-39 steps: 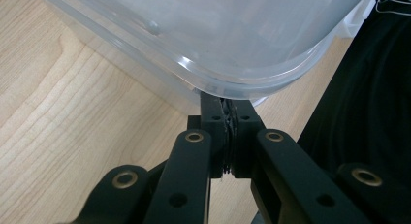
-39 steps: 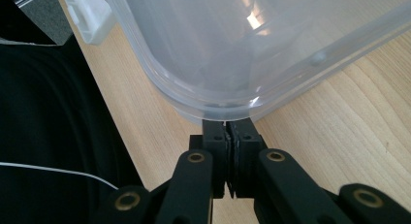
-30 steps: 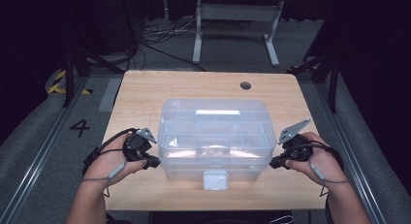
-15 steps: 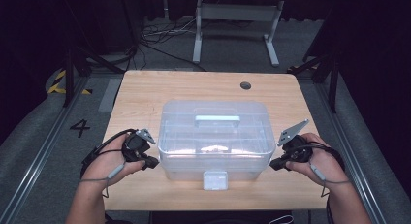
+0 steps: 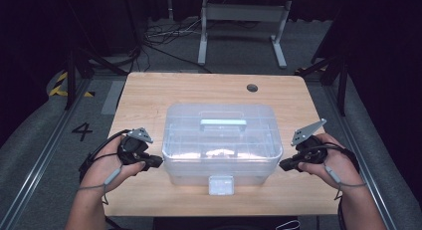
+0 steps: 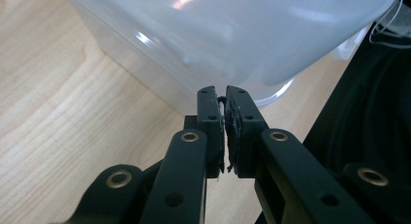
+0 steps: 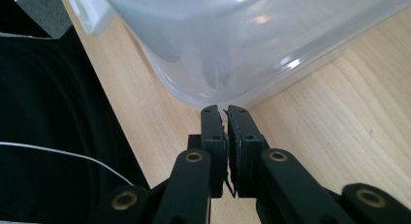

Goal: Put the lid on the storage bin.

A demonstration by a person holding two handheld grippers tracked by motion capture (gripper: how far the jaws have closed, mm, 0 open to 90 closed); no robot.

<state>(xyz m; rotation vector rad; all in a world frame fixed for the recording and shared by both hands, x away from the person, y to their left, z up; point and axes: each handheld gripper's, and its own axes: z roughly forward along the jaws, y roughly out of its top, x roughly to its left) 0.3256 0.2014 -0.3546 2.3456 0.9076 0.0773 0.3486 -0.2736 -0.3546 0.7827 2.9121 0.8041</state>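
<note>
A clear plastic storage box with a lid and a pale top handle (image 5: pixel 222 140) stands in the middle of the light wooden table (image 5: pixel 149 90). Its inside looks cloudy, and the contents cannot be told. The left gripper (image 5: pixel 158 162) and the right gripper (image 5: pixel 282 166), both closed with nothing between their jaws, point at the box's two ends, very close to its walls.

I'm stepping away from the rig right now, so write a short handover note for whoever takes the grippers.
Left gripper: shut, holding nothing, tips at the left end of the clear plastic box.
Right gripper: shut, holding nothing, tips at the box's right end.
The box sits mid-table, lid on, front latch down and facing the person.
Done: grippers placed either side of the box.
Left: likely pushing or opening the box; the latch is untouched.
</note>
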